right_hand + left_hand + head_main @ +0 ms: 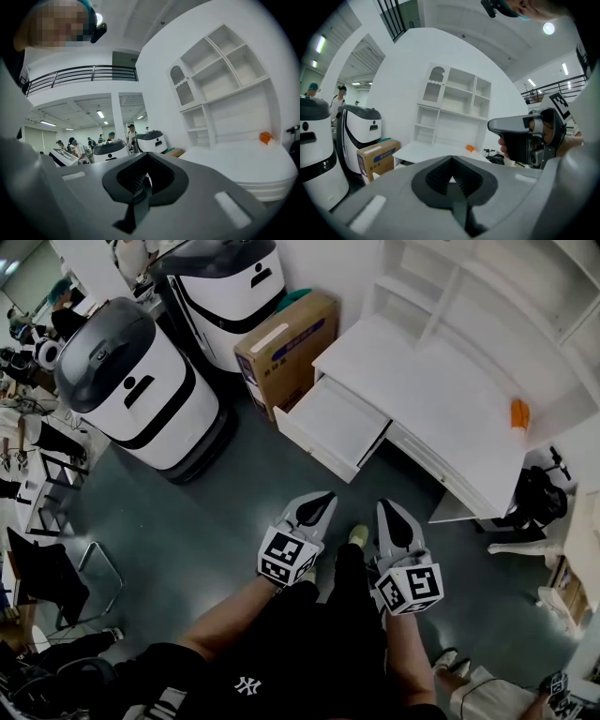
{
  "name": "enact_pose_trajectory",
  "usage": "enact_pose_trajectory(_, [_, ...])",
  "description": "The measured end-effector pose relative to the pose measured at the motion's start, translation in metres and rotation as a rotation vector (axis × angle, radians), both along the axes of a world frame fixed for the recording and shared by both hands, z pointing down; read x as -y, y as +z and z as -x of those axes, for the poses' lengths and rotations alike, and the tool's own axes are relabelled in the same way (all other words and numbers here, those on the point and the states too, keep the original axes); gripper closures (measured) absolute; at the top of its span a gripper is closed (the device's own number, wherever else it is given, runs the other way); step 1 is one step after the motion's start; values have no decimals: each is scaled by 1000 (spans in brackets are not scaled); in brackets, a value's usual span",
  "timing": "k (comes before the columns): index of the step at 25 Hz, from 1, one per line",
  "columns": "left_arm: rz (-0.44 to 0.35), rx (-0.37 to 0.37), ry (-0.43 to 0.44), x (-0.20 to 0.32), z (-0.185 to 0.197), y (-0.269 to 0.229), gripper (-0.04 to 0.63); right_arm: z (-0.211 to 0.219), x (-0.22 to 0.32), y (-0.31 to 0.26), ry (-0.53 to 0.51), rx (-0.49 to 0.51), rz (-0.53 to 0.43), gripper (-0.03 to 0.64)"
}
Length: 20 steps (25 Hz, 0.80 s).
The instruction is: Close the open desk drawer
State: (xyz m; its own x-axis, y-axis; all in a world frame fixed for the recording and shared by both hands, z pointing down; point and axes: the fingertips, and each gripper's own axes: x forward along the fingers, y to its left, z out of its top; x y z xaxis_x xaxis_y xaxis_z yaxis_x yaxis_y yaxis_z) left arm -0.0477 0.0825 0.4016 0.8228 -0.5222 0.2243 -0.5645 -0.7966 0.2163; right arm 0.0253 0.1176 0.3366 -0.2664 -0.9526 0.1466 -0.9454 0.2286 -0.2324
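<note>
A white desk (441, 399) stands ahead of me, and its drawer (333, 423) is pulled out toward the floor at the desk's left end. The drawer looks empty. My left gripper (317, 509) is held low in front of my body, jaws shut with nothing between them, well short of the drawer. Beside it, my right gripper (396, 523) is also shut and holds nothing. In the left gripper view the desk (436, 152) lies beyond the jaws, and the right gripper (525, 136) shows at the right. The right gripper view shows the desk top (243, 164).
A cardboard box (286, 348) sits left of the drawer. Two white and black machines (141, 390) stand further left. A white shelf unit (506, 296) rises behind the desk, with an orange object (519, 413) on the desk top. Chairs (47, 568) are at the left. Grey floor (234, 502) lies between me and the drawer.
</note>
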Motion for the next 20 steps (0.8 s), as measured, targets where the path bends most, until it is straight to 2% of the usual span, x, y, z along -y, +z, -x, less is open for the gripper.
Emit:
enact_pose_trajectory(7, [9,25,-59,62,-26,38,594,-26,75,39,-98,1,26,594])
enact_pose_trajectory(13, [71,84,-141,132,-44,97,594,-50,155,86,-239,11,78,594])
enact_pose_trajectory(18, [98,93,-198,171,-41,147,594,-60,195,127,-299,23,117,594])
enact_pose_trajectory(20, [111,98,-201,176,-33,173,573,-57,201,142,-308,20,129,594])
